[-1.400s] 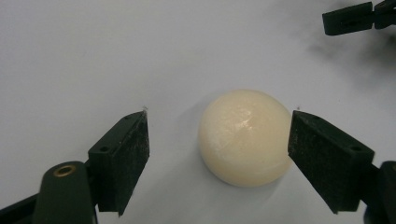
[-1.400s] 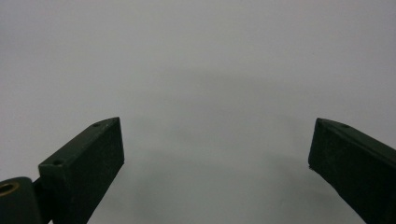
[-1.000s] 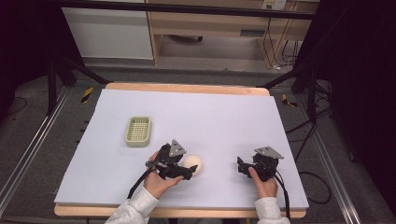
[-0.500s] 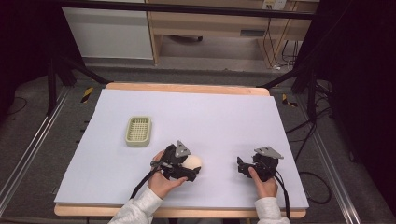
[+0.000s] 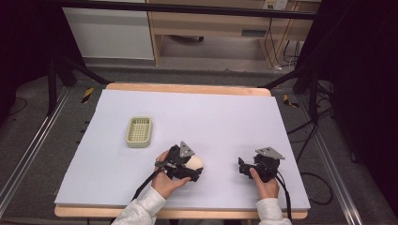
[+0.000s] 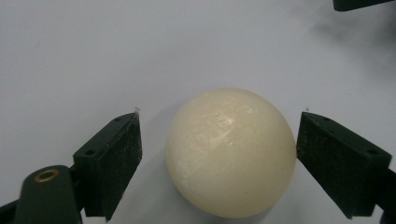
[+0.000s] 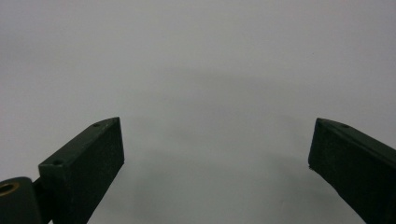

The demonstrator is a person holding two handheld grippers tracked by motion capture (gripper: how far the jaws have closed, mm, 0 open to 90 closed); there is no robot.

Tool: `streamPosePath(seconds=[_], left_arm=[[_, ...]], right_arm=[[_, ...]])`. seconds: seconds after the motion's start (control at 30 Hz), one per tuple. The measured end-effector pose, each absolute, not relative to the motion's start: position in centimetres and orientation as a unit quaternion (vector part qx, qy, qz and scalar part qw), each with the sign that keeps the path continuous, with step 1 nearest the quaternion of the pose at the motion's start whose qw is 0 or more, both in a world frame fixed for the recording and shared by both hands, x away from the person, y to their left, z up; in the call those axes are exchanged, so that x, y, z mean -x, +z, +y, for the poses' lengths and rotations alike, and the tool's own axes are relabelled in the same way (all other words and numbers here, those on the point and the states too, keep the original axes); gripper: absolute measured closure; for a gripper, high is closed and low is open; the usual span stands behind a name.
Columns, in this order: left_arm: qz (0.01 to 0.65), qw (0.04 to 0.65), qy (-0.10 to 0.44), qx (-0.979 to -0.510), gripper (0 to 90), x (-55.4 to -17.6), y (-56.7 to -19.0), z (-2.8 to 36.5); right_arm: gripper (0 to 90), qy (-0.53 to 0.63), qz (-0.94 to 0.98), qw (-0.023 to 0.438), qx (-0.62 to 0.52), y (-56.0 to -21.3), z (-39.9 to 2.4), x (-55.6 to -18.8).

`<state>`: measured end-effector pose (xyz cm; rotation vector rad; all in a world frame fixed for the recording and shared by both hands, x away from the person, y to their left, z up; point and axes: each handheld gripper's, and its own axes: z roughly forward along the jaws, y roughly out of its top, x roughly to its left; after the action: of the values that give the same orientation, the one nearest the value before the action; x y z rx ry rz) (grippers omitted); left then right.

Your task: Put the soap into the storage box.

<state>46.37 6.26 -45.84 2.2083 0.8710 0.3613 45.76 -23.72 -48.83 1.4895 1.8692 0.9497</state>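
A white-topped table (image 5: 225, 117) carries a pale green slatted tray (image 5: 139, 131) and a cream ball (image 5: 195, 162).

A pale green slotted tray (image 5: 139, 131) lies flat on the left half of the white tabletop (image 5: 211, 117), well in from the edges. Beyond the far edge stand a white cabinet (image 5: 109, 33) and a wooden shelf unit (image 5: 220, 28); cables (image 5: 277, 47) hang at far right.
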Motion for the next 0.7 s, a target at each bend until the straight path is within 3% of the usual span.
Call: streamPosePath(seconds=[0.7], left_arm=[[0.333,0.346,0.130,-0.868,20.0,-46.47,-46.61,5.36]], right_arm=[[3.9,0.354,0.698,0.280,-0.556,-48.85,-23.74,-45.79]])
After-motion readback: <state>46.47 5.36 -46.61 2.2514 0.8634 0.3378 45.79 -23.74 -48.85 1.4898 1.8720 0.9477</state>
